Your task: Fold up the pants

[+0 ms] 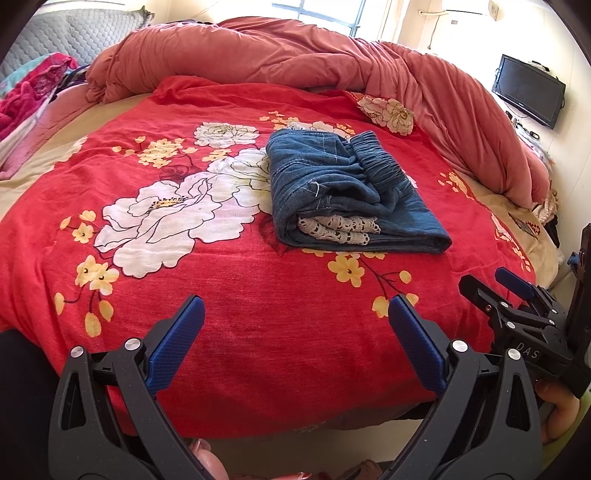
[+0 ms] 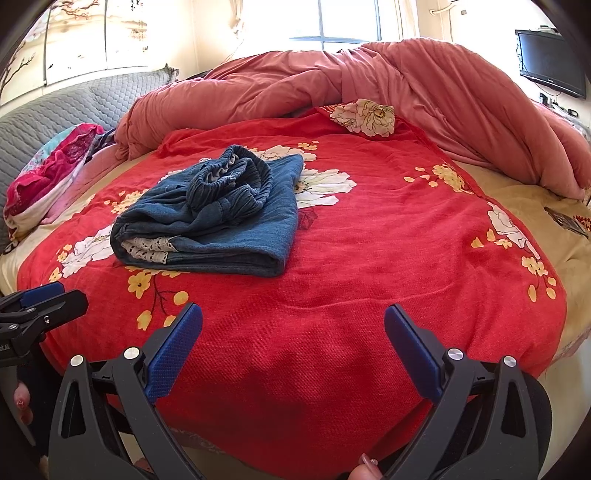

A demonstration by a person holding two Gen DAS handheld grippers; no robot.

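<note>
Left tongs [image 1: 295,306] and right tongs [image 2: 293,314] gape wide (empty), clear of pants [image 1: 343,192].

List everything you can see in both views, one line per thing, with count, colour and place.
pants: one, blue denim with white lace trim, folded into a bundle in the middle of the blanket.
blanket: one, red with white and yellow flowers, spread over the bed.
quilt: one, salmon pink, bunched along the far and right edges of the bed.
headboard: one, grey quilted, at the left end of the bed.
pile of cloth: one, pink and turquoise, by the headboard.
television: one, black, on the right wall.
window: one, bright, behind the bed.
left gripper: one, black with blue pads, jaws open, empty, above the near edge of the bed.
right gripper: one, black with blue pads, jaws open, empty, beside the left one.
</note>
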